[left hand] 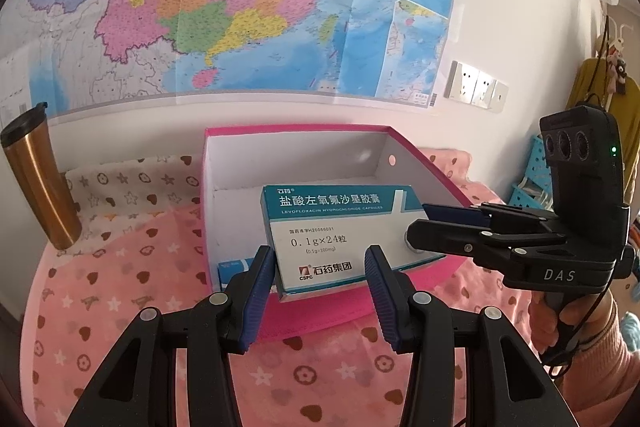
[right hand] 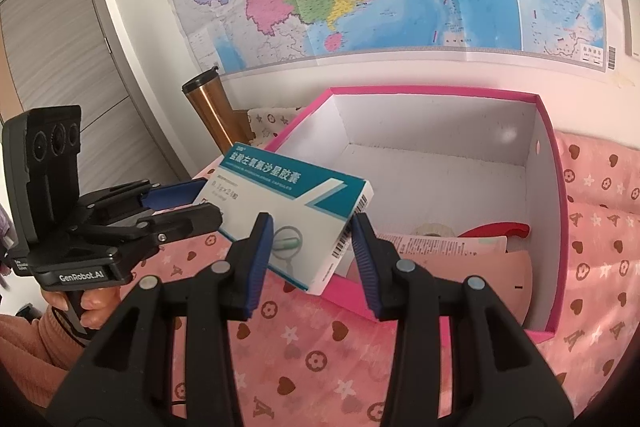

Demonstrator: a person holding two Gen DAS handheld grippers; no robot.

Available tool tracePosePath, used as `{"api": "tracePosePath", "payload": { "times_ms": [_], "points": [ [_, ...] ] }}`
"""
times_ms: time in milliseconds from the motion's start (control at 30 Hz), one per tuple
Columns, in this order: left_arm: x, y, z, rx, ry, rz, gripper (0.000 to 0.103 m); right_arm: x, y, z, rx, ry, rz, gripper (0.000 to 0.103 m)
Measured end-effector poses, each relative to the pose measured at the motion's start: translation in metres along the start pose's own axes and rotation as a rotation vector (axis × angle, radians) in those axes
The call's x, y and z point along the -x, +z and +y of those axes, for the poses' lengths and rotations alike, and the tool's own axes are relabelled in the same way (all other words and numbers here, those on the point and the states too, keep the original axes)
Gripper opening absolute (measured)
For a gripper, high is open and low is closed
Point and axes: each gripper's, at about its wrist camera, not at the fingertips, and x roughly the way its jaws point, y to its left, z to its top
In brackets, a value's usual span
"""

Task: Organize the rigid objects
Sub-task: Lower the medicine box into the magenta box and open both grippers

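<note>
A teal and white medicine box (left hand: 340,235) hangs over the near rim of a pink storage box (left hand: 320,319) with a white inside. Both grippers clamp it: my left gripper (left hand: 320,279) on its short near edge, my right gripper (right hand: 312,239) on its barcode end. Each shows in the other's view, the right gripper (left hand: 424,223) reaching in from the right, the left gripper (right hand: 208,199) from the left. The medicine box (right hand: 296,215) is tilted over the pink box's (right hand: 560,227) corner.
Inside the pink box lie a tape roll (right hand: 434,229), a red item (right hand: 500,229), a pink paper (right hand: 440,247) and a small blue box (left hand: 234,265). A copper tumbler (left hand: 40,183) stands at the left by the wall. A pink patterned cloth (left hand: 120,307) covers the surface.
</note>
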Motion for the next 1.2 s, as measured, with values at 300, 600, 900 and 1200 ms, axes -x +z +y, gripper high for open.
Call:
{"api": "tracePosePath", "payload": {
  "times_ms": [300, 600, 900, 1200],
  "points": [
    [-0.009, 0.005, 0.006, 0.005, 0.021, 0.008, 0.046, -0.012, 0.006, -0.005, -0.013, 0.008, 0.019, 0.044],
    [-0.018, 0.007, 0.012, 0.014, 0.029, 0.02, 0.046, -0.024, 0.008, -0.01, -0.03, 0.008, 0.037, 0.044],
    [-0.023, 0.008, 0.014, 0.02, 0.026, 0.024, 0.046, -0.028, 0.01, -0.013, -0.041, 0.004, 0.045, 0.044],
    [-0.03, 0.009, 0.02, 0.032, 0.031, 0.036, 0.046, -0.033, 0.012, -0.014, -0.046, 0.0, 0.055, 0.044]
  ]
}}
